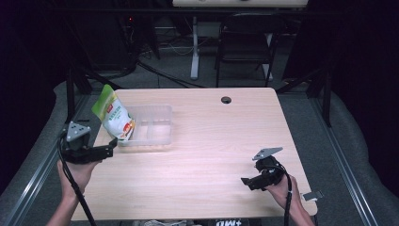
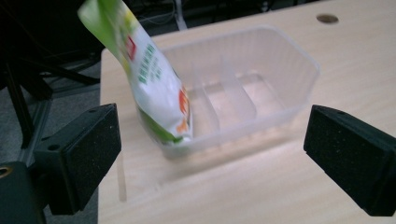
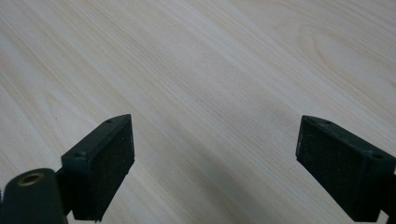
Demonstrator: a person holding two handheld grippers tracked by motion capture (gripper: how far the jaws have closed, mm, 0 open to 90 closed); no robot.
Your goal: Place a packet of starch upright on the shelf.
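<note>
A green and white pouch (image 1: 113,115) (image 2: 154,88) leans upright in the left end compartment of a clear plastic divided container (image 1: 157,136) (image 2: 299,60), which sits at the table's left. Its top tilts away to the left, past the container's rim. My left gripper (image 1: 112,147) (image 2: 210,154) is held at the table's left edge, just short of the container, and is open with nothing between its pads. My right gripper (image 1: 247,182) (image 3: 215,158) rests low over bare wood near the front right corner, open and holding nothing.
The wooden table (image 1: 211,141) has a cable hole (image 1: 226,100) near its far edge. A black chair (image 1: 244,42) and a white desk leg (image 1: 194,47) stand beyond it. A metal rail (image 1: 33,165) runs along the left side, and a small grey clip (image 1: 313,195) sits at the front right corner.
</note>
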